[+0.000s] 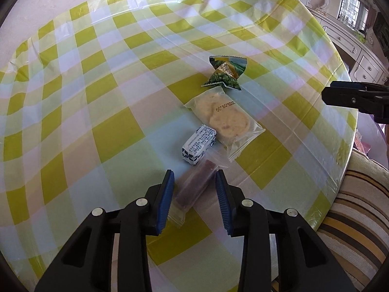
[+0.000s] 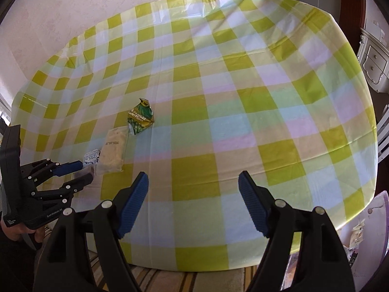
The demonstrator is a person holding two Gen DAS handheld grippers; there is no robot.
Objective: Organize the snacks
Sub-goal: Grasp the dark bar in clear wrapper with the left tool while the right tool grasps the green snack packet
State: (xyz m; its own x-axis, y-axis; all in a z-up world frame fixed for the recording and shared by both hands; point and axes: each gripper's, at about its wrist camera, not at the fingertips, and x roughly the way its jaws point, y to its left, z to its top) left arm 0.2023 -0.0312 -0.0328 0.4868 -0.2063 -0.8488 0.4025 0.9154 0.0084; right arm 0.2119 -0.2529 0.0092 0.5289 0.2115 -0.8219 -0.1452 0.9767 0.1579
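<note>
On a round table [image 1: 102,121] under a green-checked cloth, the left gripper [image 1: 194,180] straddles a dark purple bar in a clear wrapper [image 1: 194,187], fingers narrow with a pad just beside each long flank; whether they press it cannot be told. The bar looks light and fairly stiff, its film slippery, so the firm middle seems the best hold, not the limp sealed ends. Just past the fingertips lie a blue-and-white wrapped sweet [image 1: 198,147], a clear packet of pale round crackers [image 1: 225,119], likely brittle, and a crumpled green packet [image 1: 225,74]. The right gripper [image 2: 193,187] hovers wide and empty over bare cloth. No container shows.
</note>
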